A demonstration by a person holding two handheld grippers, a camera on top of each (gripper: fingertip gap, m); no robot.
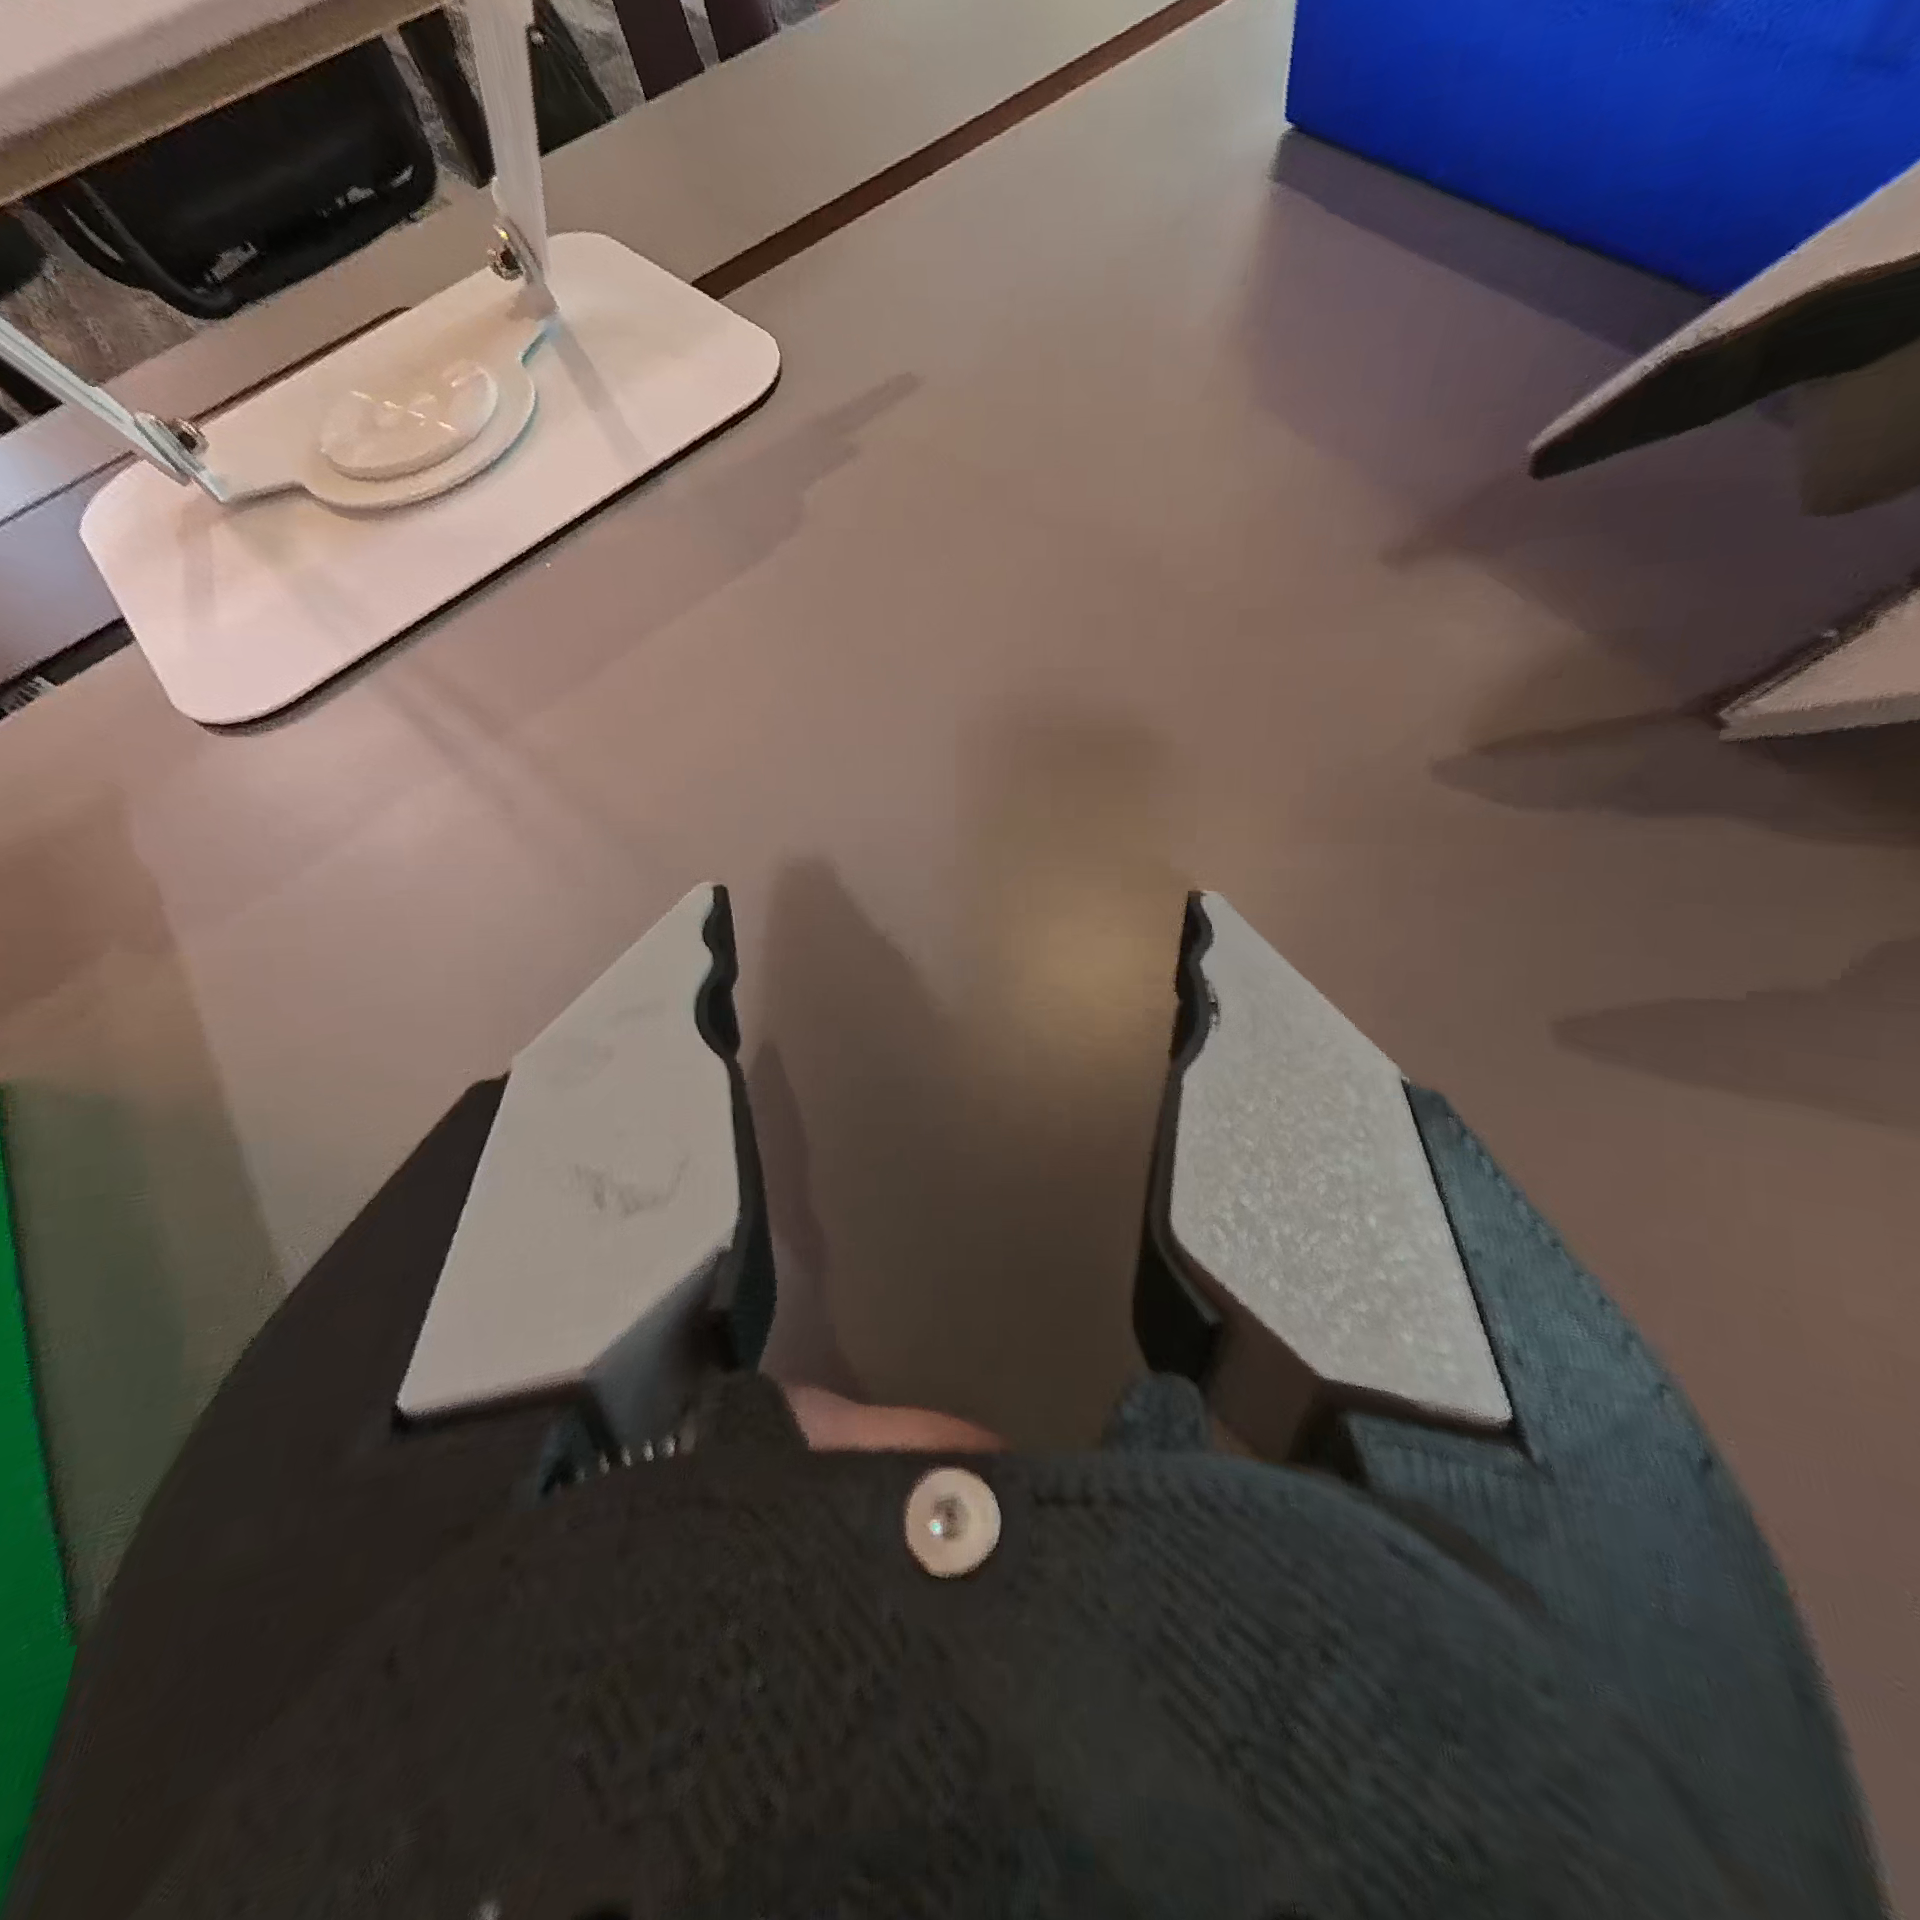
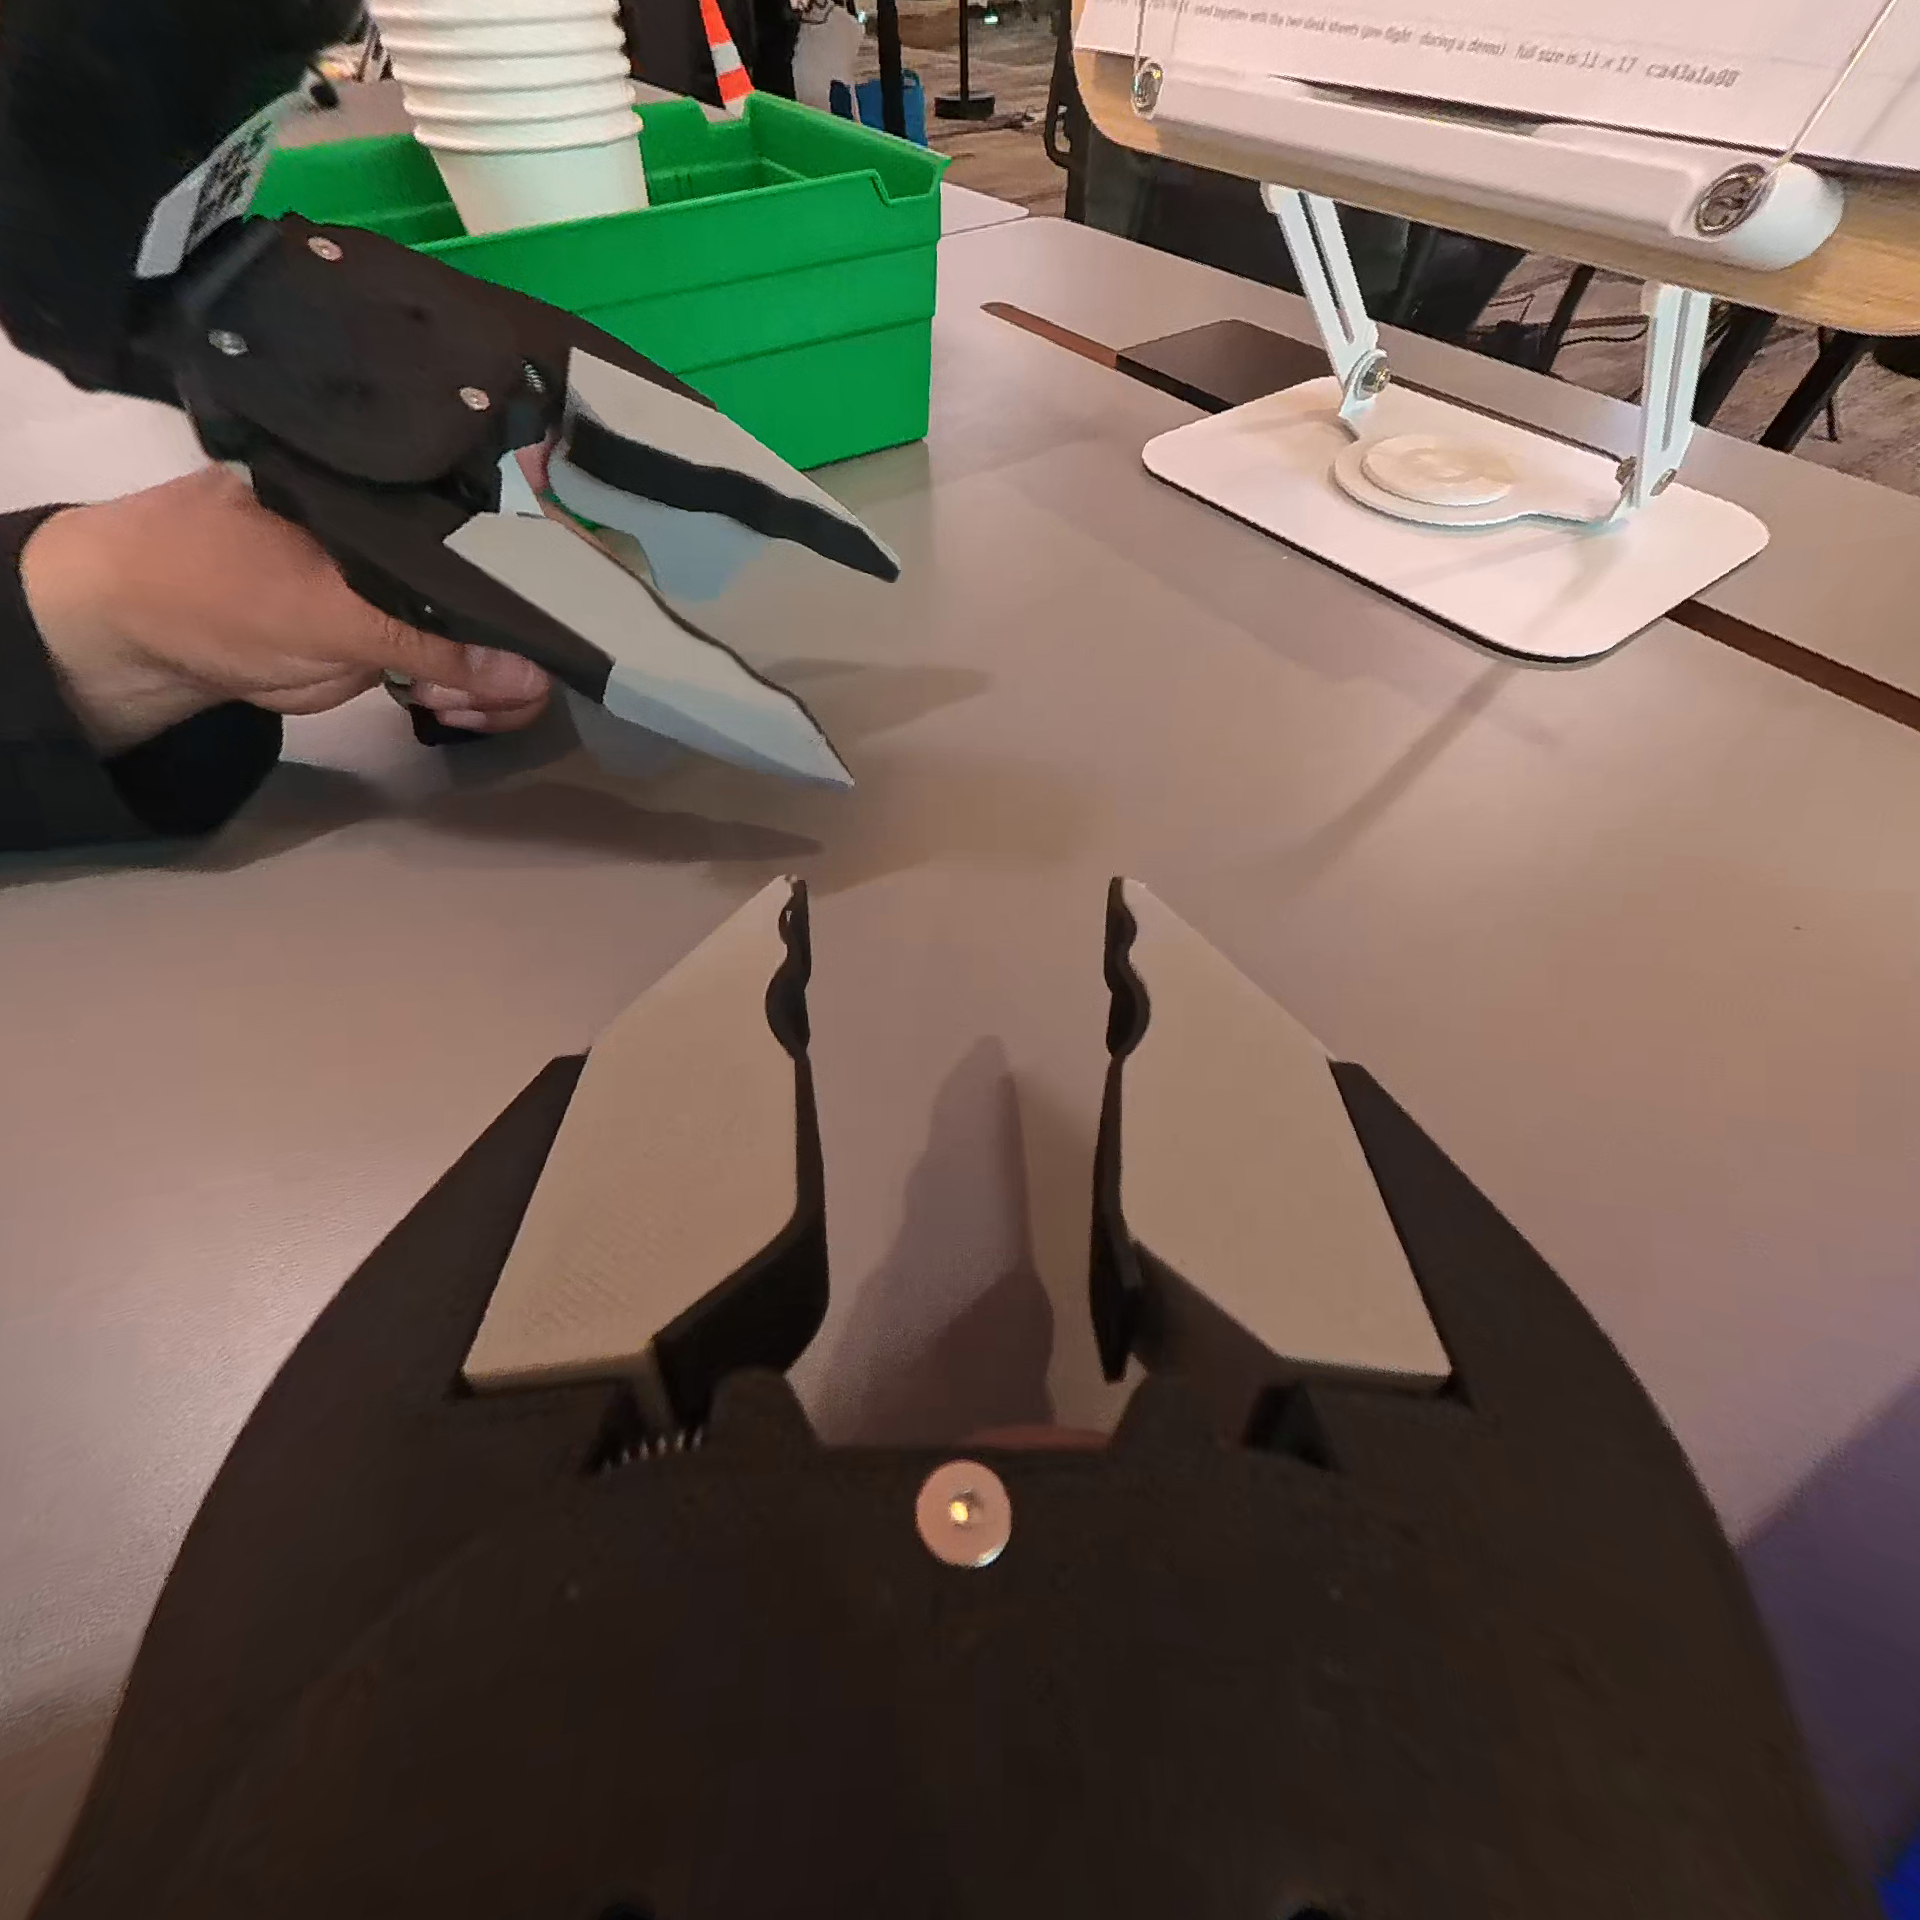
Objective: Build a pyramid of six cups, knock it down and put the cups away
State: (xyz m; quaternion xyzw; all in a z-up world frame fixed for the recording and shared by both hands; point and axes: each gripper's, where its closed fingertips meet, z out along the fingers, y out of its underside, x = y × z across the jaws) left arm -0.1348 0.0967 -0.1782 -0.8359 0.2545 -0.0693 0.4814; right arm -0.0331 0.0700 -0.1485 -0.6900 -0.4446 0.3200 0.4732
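A nested stack of white paper cups stands upright in a green plastic bin at the far left of the right wrist view. My left gripper is open and empty over the bare grey table. It also shows in the right wrist view, held by a hand in front of the bin, jaws apart. My right gripper is open and empty above the table. Its fingers show at the right edge of the left wrist view.
A white stand with a flat base holds a tilted board at the far right of the table; it also shows in the left wrist view. A blue box stands at the far right there. A green edge lies at the left.
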